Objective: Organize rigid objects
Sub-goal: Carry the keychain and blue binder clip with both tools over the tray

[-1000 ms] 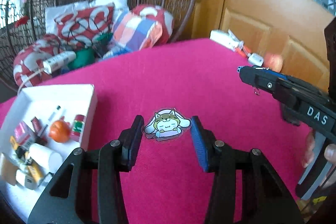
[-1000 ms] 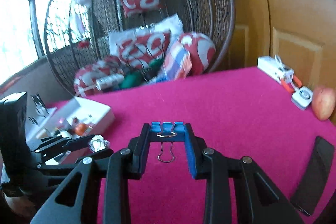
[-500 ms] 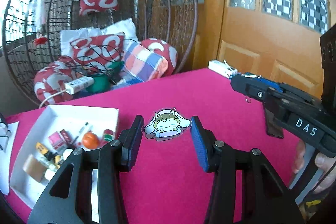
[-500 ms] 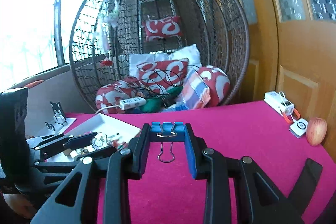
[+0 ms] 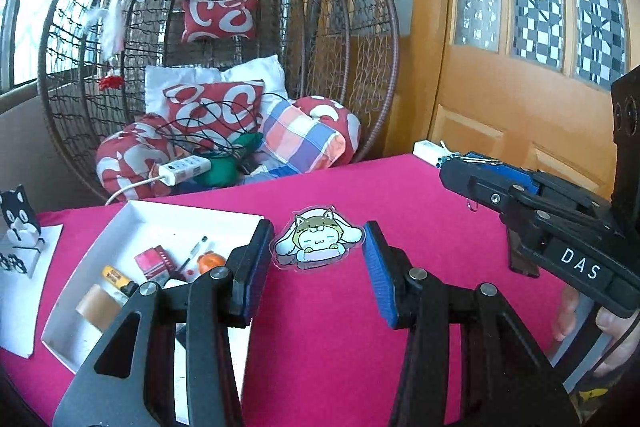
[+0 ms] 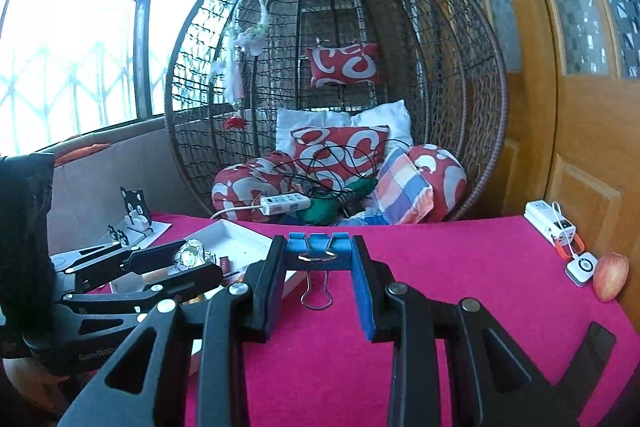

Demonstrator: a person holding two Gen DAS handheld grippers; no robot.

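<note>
Magenta tablecloth [image 6: 460, 267]; wicker egg chair [image 6: 460, 75] at 12, wooden door [image 5: 500, 107] at 2. White tray [image 5: 132, 223] at 9. Left gripper [image 5: 318, 247] pinching cartoon sticker [image 5: 316, 241]; right gripper [image 6: 318, 259] clamping blue binder clip [image 6: 318, 247].

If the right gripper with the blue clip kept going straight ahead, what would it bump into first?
Probably the pink tablecloth beyond the clip; past that, the cushions in the wicker chair. Depth is unclear.

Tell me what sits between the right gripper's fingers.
A blue binder clip, clamped between the right gripper fingers, wire handle hanging; right wrist view.
</note>
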